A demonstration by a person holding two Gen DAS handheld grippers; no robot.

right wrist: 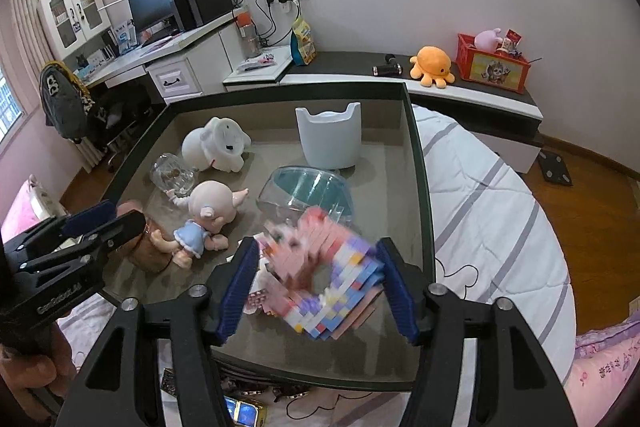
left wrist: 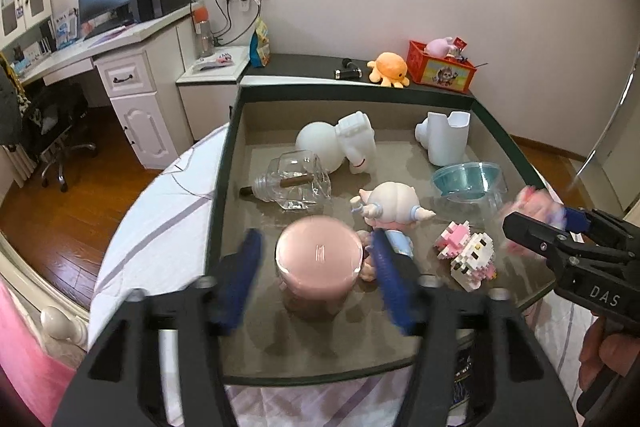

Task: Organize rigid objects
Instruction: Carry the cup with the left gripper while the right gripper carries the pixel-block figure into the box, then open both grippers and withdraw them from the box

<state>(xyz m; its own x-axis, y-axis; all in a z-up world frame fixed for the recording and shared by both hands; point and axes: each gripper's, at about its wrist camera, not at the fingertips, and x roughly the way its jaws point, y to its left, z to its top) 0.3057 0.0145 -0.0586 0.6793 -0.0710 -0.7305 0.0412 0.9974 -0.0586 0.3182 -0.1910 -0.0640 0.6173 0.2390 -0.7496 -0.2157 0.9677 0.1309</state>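
The pink jar (left wrist: 318, 259) stands in the near part of the big tray (left wrist: 352, 95), between the spread jaws of the left gripper (left wrist: 316, 279); the pads flank it with a gap on each side, so nothing is pinched. Just to its right lies the doll (left wrist: 390, 207), close against the jar and the right-hand pad, then the small block cat (left wrist: 470, 253). In the right wrist view the pink-and-purple block model (right wrist: 320, 279) sits between the open jaws of the right gripper (right wrist: 316, 283), blurred, tilted on the tray floor, with neither pad clearly pressing on it. Further back are the clear bottle (left wrist: 294, 181) lying on its side, the white toy (left wrist: 340, 147), the blue bowl (left wrist: 468, 181) and the white cup (left wrist: 444, 139). The tray rests on a bed (right wrist: 492, 207), so its footing looks soft. The main risks, as I judge them: the block model looks loosely set and could topple or shed bricks if a pad clips it on the way out; the left gripper's right pad is so near the doll that pulling back at an angle could drag it or knock the jar over; and a hard push on the tray edge might rock everything, rolling the bottle into its neighbours.
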